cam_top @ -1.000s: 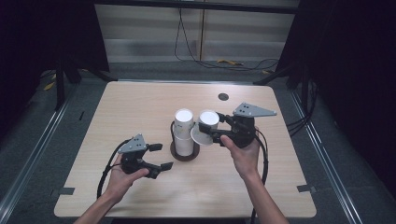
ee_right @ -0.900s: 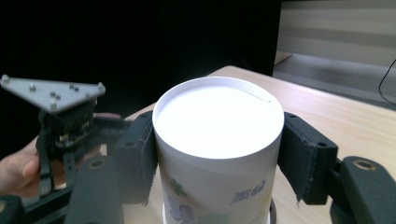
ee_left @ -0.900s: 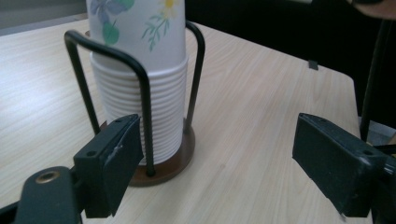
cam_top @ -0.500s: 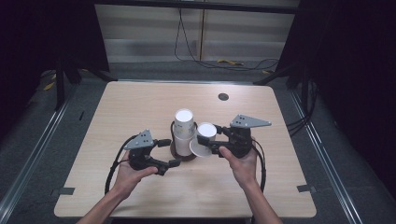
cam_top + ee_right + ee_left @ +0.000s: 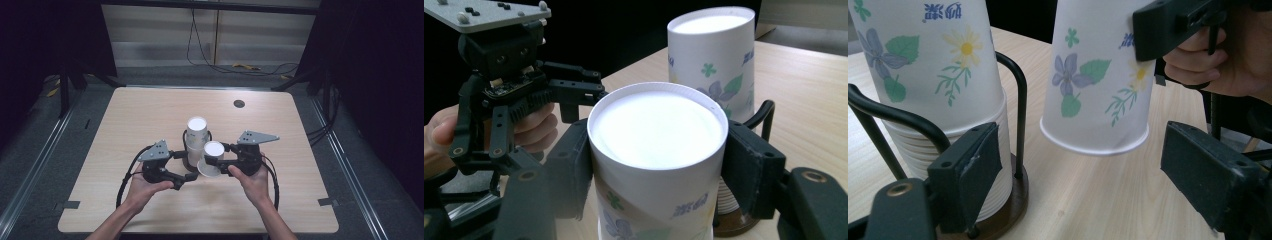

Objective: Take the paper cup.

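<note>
The right gripper (image 5: 220,161) is clenched on a single upside-down paper cup (image 5: 212,158), its pads pressing the cup's sides, as the right gripper view shows with the cup (image 5: 656,165) squeezed between both black jaws. In the left gripper view the cup (image 5: 1095,80) hangs tilted, its rim just above the table (image 5: 1098,200) and not touching it. Just beside it stands the stack (image 5: 196,137) of inverted cups in a black wire holder (image 5: 187,159) on a round dark base, near the middle of the table (image 5: 150,110). The left gripper (image 5: 186,172) sits low at the holder's near side with its jaws spread wide; in its own view one pad lies close against the bottom of the stack (image 5: 943,100) and the other stands well clear to the right, gripping nothing. The person's hands (image 5: 255,182) hold both tools from the near edge.
</note>
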